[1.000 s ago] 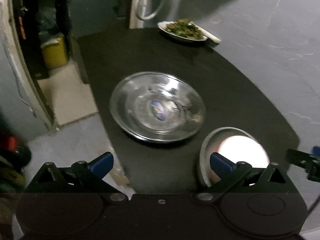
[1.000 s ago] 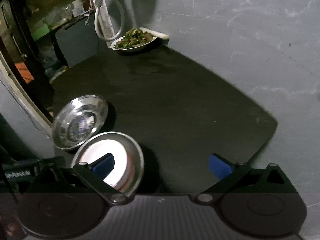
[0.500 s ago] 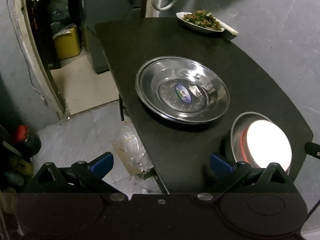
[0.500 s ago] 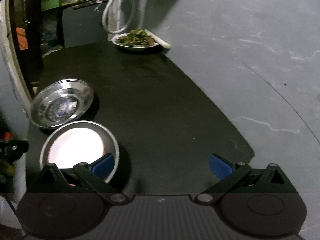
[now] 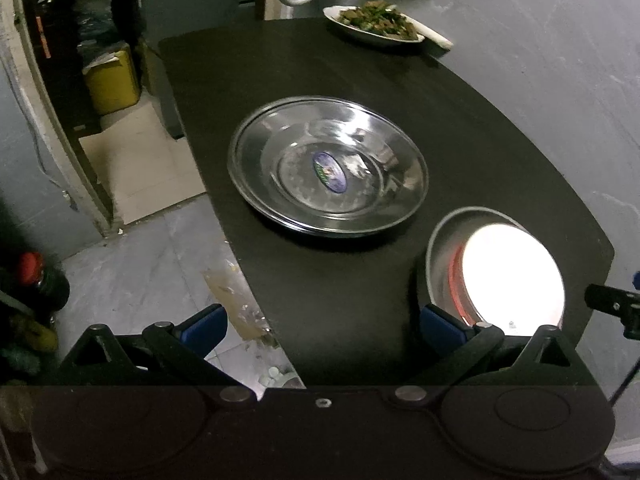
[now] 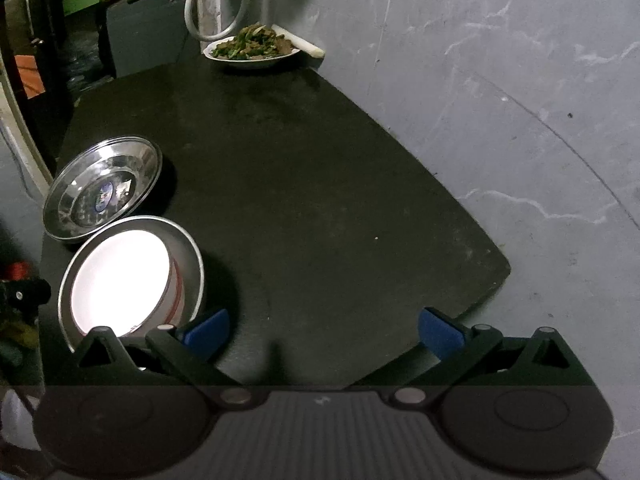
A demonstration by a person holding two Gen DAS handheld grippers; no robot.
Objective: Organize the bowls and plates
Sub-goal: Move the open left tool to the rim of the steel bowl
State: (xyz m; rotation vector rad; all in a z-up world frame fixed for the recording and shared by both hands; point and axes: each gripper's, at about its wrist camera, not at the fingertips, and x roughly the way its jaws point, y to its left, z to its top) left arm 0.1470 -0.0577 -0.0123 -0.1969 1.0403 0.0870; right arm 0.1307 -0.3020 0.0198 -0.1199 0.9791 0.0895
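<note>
A wide steel plate (image 5: 327, 168) (image 6: 103, 188) with a blue sticker lies on the black table (image 5: 360, 92) (image 6: 304, 184). Just nearer the camera stands a steel bowl (image 5: 438, 248) (image 6: 192, 264) holding a bright white bowl (image 5: 510, 278) (image 6: 118, 276) with a red band. My left gripper (image 5: 323, 326) hovers open over the table's near edge, its right fingertip beside the steel bowl. My right gripper (image 6: 323, 330) is open too, its left fingertip close to the bowl's rim. Neither holds anything.
A white plate of cooked greens (image 5: 374, 24) (image 6: 252, 46) sits at the table's far end by a white hose. A grey wall (image 6: 500, 100) runs along the table's right side. Left of the table are tiled floor, a yellow container (image 5: 112, 80) and a red-capped bottle (image 5: 30, 274).
The left view has shifted right and nearer, so the plate and bowl look larger. The right view has drawn back a little. Plate, bowls and gripper openings are unchanged.
</note>
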